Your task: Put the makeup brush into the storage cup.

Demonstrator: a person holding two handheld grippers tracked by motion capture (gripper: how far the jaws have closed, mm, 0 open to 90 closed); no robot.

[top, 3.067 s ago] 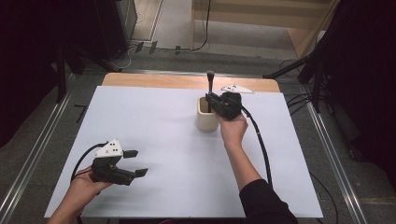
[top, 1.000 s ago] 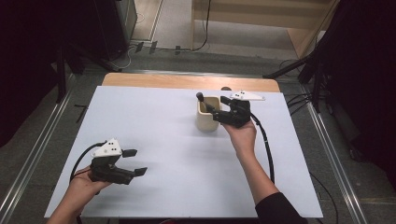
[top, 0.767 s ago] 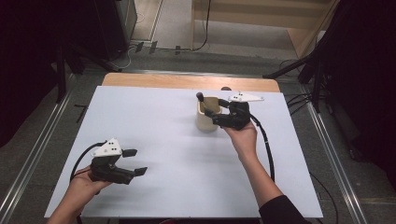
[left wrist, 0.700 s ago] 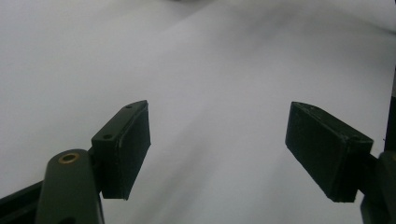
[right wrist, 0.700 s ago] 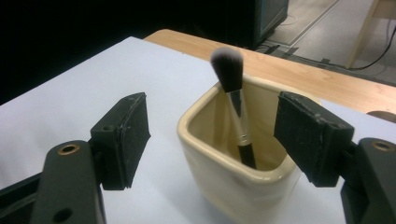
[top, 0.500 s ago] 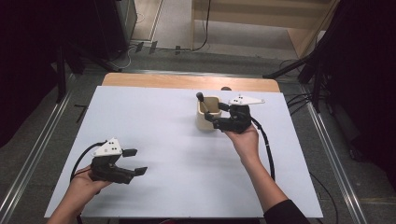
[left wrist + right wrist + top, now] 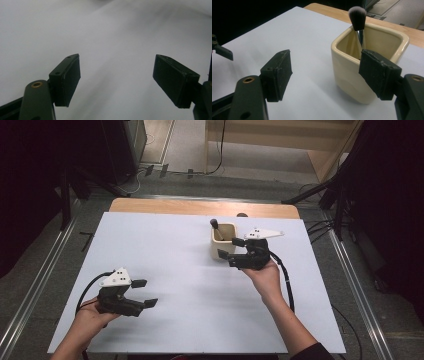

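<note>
High view, desk: white-covered desk [image 7: 175,265] with a wooden strip along the far edge.
Cup: cream square ceramic cup [image 7: 222,240] near the far edge, right of centre.
Brush: black-bristled, metal-ferruled makeup brush [image 7: 357,21] stands bristles-up inside the cup.
Right gripper [image 7: 227,249]: just beside the cup; fingers wide apart, holding nothing.
Left gripper [image 7: 145,293]: near front-left corner; fingers wide apart, holding nothing.
Step (judged): brush placed, release done.
Next: draw right gripper clear without knocking the cup.
</note>
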